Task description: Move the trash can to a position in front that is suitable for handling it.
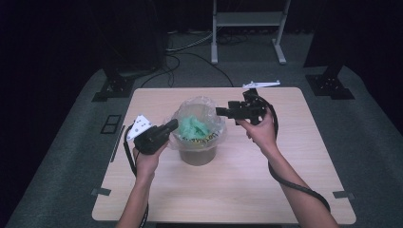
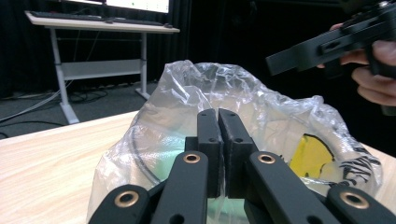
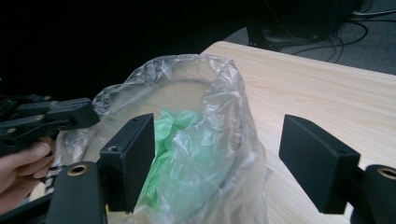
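Mid-counter [image 1: 266,185]: brown bin [image 1: 197,154], lined with clear bag [image 1: 204,107]; green crumpled plastic [image 1: 192,127] inside (yellow print on bag's near side). Left tool [image 1: 172,126] clenched at bag's left rim, possibly pinching film. Right tool [image 1: 222,111] released, above right rim.

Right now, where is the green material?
In the high view, the green material lies inside the clear bag lining the bin at the table's centre, between both grippers.

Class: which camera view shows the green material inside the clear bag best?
The right gripper view: the green material is close and large inside the clear bag. The high view shows it small from above; the left gripper view gives a faint green tint.
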Demonstrator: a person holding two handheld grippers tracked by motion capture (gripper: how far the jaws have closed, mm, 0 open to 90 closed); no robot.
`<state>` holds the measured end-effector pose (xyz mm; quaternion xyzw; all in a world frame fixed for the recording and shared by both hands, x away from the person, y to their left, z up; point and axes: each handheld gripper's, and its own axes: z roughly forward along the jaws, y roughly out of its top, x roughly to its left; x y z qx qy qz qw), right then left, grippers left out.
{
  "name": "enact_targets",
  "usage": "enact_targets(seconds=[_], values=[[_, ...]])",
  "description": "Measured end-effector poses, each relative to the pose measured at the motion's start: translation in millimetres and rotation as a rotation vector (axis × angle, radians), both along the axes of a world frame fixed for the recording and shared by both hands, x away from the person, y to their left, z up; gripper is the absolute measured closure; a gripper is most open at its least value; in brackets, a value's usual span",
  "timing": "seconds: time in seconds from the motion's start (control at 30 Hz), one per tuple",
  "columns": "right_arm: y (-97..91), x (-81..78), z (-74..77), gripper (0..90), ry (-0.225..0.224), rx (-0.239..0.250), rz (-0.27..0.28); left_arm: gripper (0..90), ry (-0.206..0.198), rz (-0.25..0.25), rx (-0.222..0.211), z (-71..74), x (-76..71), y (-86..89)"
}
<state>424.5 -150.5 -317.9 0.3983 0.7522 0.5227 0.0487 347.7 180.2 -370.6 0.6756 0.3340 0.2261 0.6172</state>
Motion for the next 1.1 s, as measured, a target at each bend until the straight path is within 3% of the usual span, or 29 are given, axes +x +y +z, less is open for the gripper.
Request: enact_targets(seconds=[0.17, 0.37, 0.43, 0.5, 0.77, 0.87, 1.1], values=[[13.8, 6.3, -3.7, 24.4, 0.002, -0.055, -0.002, 88.1, 0.000, 0.001, -0.009, 0.1, 0.1, 1.2], [20.6, 16.5, -13.5, 26.0, 0.010, -0.107, -0.046, 88.2, -0.004, 0.012, -0.028, 1.8, -0.8, 5.8], [22.1, 17.0, -16.0, 32.7, 0.009, -0.125, -0.066, 88.2, -0.003, 0.013, -0.036, 1.8, -0.9, 6.8], [23.1, 16.3, -17.3, 44.9, 0.011, -0.136, -0.068, 88.2, -0.004, 0.014, -0.039, 1.8, -0.8, 7.4], [24.8, 7.4, -11.3, 79.8, -0.046, -0.167, -0.102, 88.1, -0.003, 0.009, -0.048, 1.6, -0.8, 6.8], [24.6, 5.9, -6.9, 87.1, -0.045, -0.158, -0.103, 88.1, -0.004, 0.010, -0.057, 2.1, -1.0, 7.4], [26.2, 2.7, 2.6, 90.0, -0.026, -0.115, -0.062, 88.1, -0.009, 0.003, -0.078, 3.7, -2.2, 7.5]])
